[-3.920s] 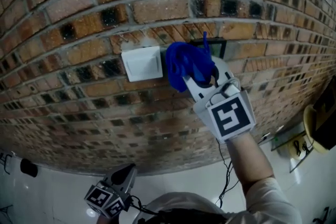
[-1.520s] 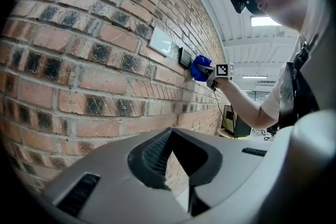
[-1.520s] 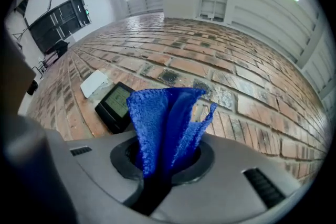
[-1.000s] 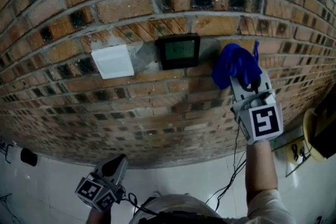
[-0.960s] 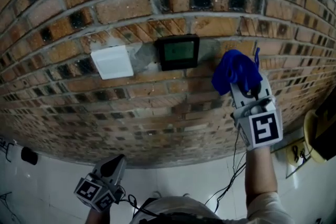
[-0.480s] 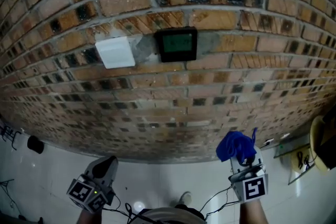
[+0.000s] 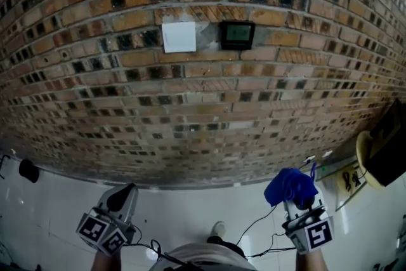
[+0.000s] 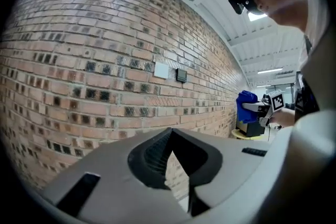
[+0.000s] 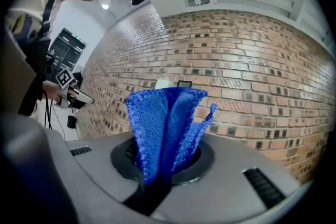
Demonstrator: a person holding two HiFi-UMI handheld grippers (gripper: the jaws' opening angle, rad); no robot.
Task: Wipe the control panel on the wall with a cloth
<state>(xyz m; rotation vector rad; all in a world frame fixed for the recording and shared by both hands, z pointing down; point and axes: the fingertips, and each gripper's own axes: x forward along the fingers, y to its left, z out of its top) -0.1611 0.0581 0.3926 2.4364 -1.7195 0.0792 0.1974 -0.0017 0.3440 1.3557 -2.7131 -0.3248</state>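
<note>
Head view, from left to right: a small black object sits on the white floor at the foot of the brick wall. The left gripper is held low at the bottom edge, its marker cube nearest the camera and its jaws pointing up toward the wall. High on the wall, a white switch plate is mounted just left of the dark control panel, with a strip of grey mortar between them. Lower right, the right gripper points upward with a bunched blue cloth standing out of its jaws. The cloth is well apart from the panel and touches no part of the wall. A black cable trails across the floor near it, and a yellow round object shows at the right edge (what it is cannot be told). Left gripper view: the left gripper has its jaws brought together at the tips with nothing held between them. Beyond it the switch plate and control panel sit side by side on the bricks, and the blue cloth shows far right. Right gripper view: the right gripper is clamped on the cloth, whose folds rise upright from the jaws, and the control panel shows just above the cloth's top edge on the distant wall.
</note>
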